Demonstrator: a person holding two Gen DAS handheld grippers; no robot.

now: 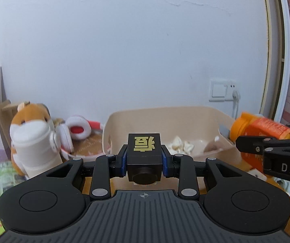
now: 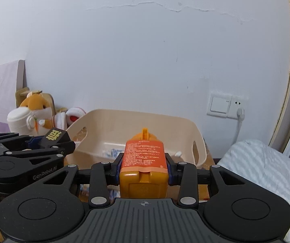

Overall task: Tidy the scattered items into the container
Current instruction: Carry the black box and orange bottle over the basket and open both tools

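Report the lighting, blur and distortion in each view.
Left wrist view: soft even light, no glare; door frame bows from fisheye; orange bottle and plush are slightly blurred. Right wrist view: same flat light, sharp bottle label, curved frame at right.

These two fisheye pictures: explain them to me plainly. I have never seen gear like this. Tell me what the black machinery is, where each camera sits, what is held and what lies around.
The black machinery is a pair of hand-held two-finger grippers, not a robot arm; a person carries one in each hand. Each has a camera looking forward along its fingers.

The left wrist view shows the left gripper shut on a black block with a gold character. The right wrist view shows the right gripper shut on an orange bottle. Each gripper also appears at the edge of the other's view.

Ahead stands a beige plastic basket with some small items inside. To its left are a plush hamster and white and red earmuffs. A striped white cloth lies at the right.
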